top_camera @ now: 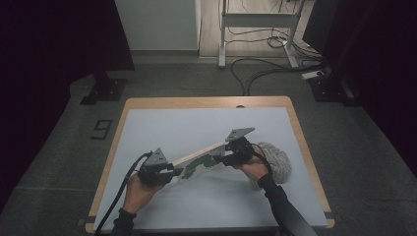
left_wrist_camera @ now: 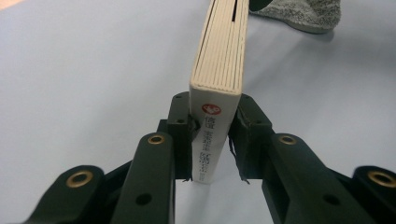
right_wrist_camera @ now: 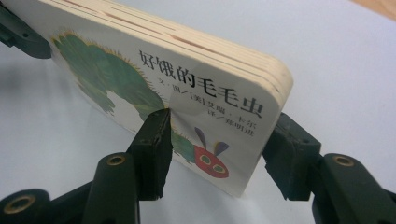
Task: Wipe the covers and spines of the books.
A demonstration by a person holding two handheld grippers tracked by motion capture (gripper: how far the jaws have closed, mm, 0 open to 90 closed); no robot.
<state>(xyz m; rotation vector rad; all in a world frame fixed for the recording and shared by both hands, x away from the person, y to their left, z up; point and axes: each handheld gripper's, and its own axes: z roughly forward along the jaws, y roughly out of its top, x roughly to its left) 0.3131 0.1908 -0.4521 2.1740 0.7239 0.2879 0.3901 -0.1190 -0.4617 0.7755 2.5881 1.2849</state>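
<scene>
Item: thick white board book with a green caterpillar on its cover (top_camera: 199,164), held off the pale blue-grey table mat (top_camera: 196,123) between two hand-held grippers, in the near middle of the mat, slanting up from left to right in the high view

Left gripper (top_camera: 172,172): black, two-jaw, closed on the book's spine end; in the left gripper view the spine (left_wrist_camera: 212,140) with its red roundel stands upright between the pads, both pressing on its faces

Right gripper (top_camera: 223,158): black, two-jaw, at the book's opposite end; in the right gripper view one pad (right_wrist_camera: 154,140) lies against the caterpillar cover and the other sits behind the back face at the rounded corner, so the jaws straddle the book at a narrow setting, clamped on it

Other: grey knitted cloth item (top_camera: 275,160) lying on the mat just behind the right hand (top_camera: 255,169); wooden table edge (top_camera: 206,102) framing the mat
</scene>
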